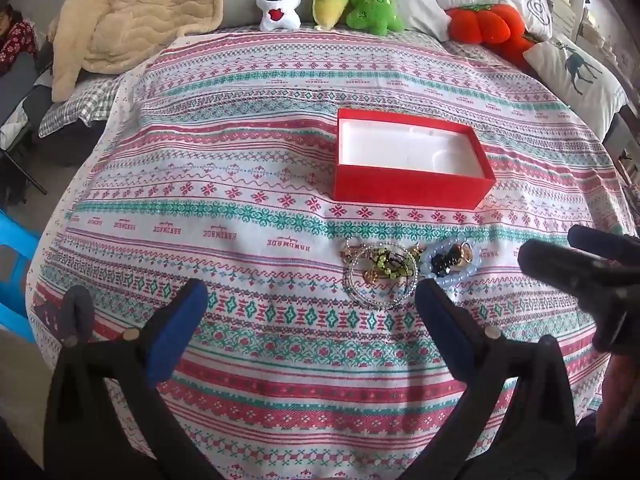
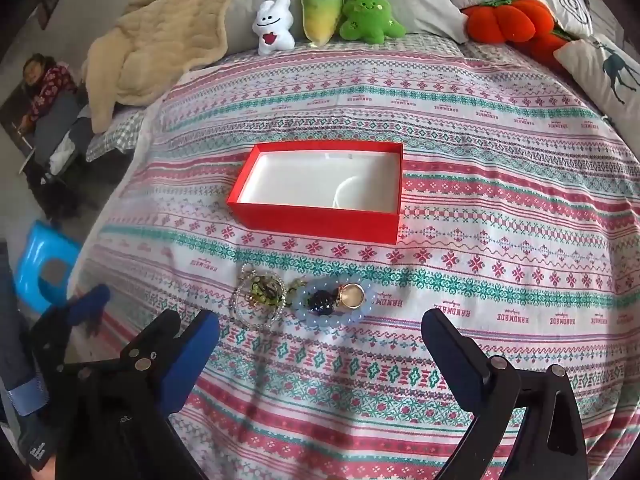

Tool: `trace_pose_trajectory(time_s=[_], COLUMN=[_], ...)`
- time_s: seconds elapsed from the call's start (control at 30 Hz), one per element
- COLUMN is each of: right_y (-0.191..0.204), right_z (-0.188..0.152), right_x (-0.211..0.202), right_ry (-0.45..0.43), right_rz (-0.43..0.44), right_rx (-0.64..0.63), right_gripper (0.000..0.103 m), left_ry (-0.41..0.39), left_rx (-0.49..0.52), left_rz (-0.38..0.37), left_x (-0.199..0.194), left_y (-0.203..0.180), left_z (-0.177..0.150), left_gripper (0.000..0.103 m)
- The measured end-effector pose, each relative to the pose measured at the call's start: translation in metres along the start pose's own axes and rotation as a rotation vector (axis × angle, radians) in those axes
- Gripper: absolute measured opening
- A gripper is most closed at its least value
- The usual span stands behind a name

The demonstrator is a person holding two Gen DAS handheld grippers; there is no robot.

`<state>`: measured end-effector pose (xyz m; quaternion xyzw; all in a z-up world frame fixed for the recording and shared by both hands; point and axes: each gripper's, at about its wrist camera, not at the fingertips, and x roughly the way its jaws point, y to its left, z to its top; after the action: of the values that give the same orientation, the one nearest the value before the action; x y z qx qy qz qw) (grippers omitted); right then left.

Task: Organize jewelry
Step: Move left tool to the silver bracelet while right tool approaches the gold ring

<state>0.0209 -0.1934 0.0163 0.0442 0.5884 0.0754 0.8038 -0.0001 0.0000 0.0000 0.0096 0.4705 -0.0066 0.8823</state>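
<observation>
An open red box (image 1: 412, 190) with a white lining stands on the patterned bedspread; in the right wrist view the box (image 2: 320, 222) is straight ahead. A small heap of jewelry lies in front of it: silver bangles with green beads (image 1: 378, 276) (image 2: 258, 300) and a pale blue bead bracelet (image 1: 452, 268) (image 2: 334, 300) around a dark piece and a gold ring. My left gripper (image 1: 310, 298) is open and empty, just short of the heap. My right gripper (image 2: 320, 330) is open and empty, also just short of it; it shows in the left wrist view (image 1: 576, 256) at right.
Plush toys (image 1: 328, 0) line the far edge of the bed, with an orange plush (image 1: 488, 24) and pillows (image 1: 576, 68) at right. A beige blanket (image 1: 132, 20) lies at far left. A blue stool (image 2: 44, 264) stands beside the bed. A person sits at far left (image 2: 44, 80).
</observation>
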Motion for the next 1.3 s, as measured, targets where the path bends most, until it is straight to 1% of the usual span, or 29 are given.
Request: trace_pose_trajectory(time_s=[0.13, 0.17, 0.23, 0.3, 0.33, 0.37, 0.4, 0.43, 0.47, 0.5, 0.57, 0.63, 0.73, 0.77, 0.8, 0.83, 0.97, 1.03, 1.1, 1.13, 1.17, 1.3], right_y=[-0.013, -0.01, -0.012, -0.013, -0.014, -0.015, -0.017, -0.02, -0.023, -0.027, -0.032, -0.034, -0.036, -0.036, -0.036, -0.036, -0.039, -0.04, -0.041, -0.043, -0.044, -0.048], right_z=[0.003, 0.0, -0.001, -0.003, -0.003, -0.004, -0.004, -0.004, -0.005, -0.005, -0.004, -0.002, 0.0, 0.0, 0.0, 0.0, 0.001, 0.002, 0.002, 0.003, 0.003, 0.003], right_x=[0.004, 0.004, 0.004, 0.005, 0.007, 0.01, 0.013, 0.017, 0.022, 0.027, 0.032, 0.033, 0.033, 0.033, 0.034, 0.035, 0.038, 0.039, 0.041, 0.043, 0.045, 0.053], right_ry=[0.002, 0.0, -0.005, -0.005, 0.001, 0.012, 0.026, 0.04, 0.061, 0.072, 0.077, 0.07, 0.076, 0.081, 0.087, 0.094, 0.109, 0.105, 0.107, 0.114, 0.123, 0.134], right_rz=[-0.004, -0.004, 0.028, 0.042, 0.045, 0.052, 0.054, 0.05, 0.039, 0.036, 0.028, 0.023, 0.046, 0.054, 0.056, 0.059, 0.069, 0.061, 0.051, 0.046, 0.042, 0.042], right_rx=[0.038, 0.04, 0.052, 0.069, 0.075, 0.085, 0.1, 0.113, 0.124, 0.131, 0.135, 0.129, 0.134, 0.135, 0.135, 0.135, 0.155, 0.158, 0.164, 0.17, 0.177, 0.202], right_gripper=[0.102, 0.101, 0.101, 0.097, 0.092, 0.083, 0.077, 0.064, 0.056, 0.054, 0.047, 0.047, 0.047, 0.047, 0.047, 0.047, 0.047, 0.047, 0.047, 0.047, 0.047, 0.047], left_ry=[0.007, 0.013, 0.015, 0.014, 0.016, 0.023, 0.03, 0.041, 0.048, 0.062, 0.087, 0.096, 0.089, 0.083, 0.086, 0.107, 0.138, 0.157, 0.182, 0.198, 0.229, 0.244], left_rx=[-0.008, -0.014, -0.012, -0.014, -0.007, -0.006, -0.003, -0.005, -0.013, -0.025, -0.053, -0.074, -0.073, -0.057, -0.053, -0.051, -0.054, -0.05, -0.054, -0.06, -0.065, -0.101], left_rz=[-0.006, -0.008, -0.013, -0.034, -0.032, -0.036, -0.034, -0.042, -0.055, -0.074, -0.109, -0.128, -0.121, -0.1, -0.098, -0.1, -0.114, -0.121, -0.142, -0.155, -0.156, -0.193], left_x=[0.003, 0.007, 0.004, 0.005, 0.008, 0.01, 0.013, 0.017, 0.019, 0.023, 0.028, 0.031, 0.033, 0.034, 0.035, 0.036, 0.042, 0.045, 0.051, 0.054, 0.058, 0.068], left_y=[-0.001, 0.005, 0.001, 0.001, 0.002, 0.003, 0.002, 0.001, 0.002, 0.004, 0.007, 0.01, 0.008, 0.008, 0.007, 0.007, 0.007, 0.006, 0.005, 0.004, 0.005, 0.004], left_z=[0.001, 0.005, 0.001, 0.001, 0.0, 0.0, 0.0, 0.0, 0.0, 0.0, 0.001, 0.001, 0.003, 0.003, 0.003, 0.003, 0.006, 0.006, 0.007, 0.008, 0.008, 0.009], left_gripper=[0.103, 0.103, 0.103, 0.103, 0.102, 0.099, 0.097, 0.092, 0.088, 0.086, 0.077, 0.074, 0.074, 0.074, 0.074, 0.074, 0.074, 0.073, 0.062, 0.053, 0.05, 0.048])
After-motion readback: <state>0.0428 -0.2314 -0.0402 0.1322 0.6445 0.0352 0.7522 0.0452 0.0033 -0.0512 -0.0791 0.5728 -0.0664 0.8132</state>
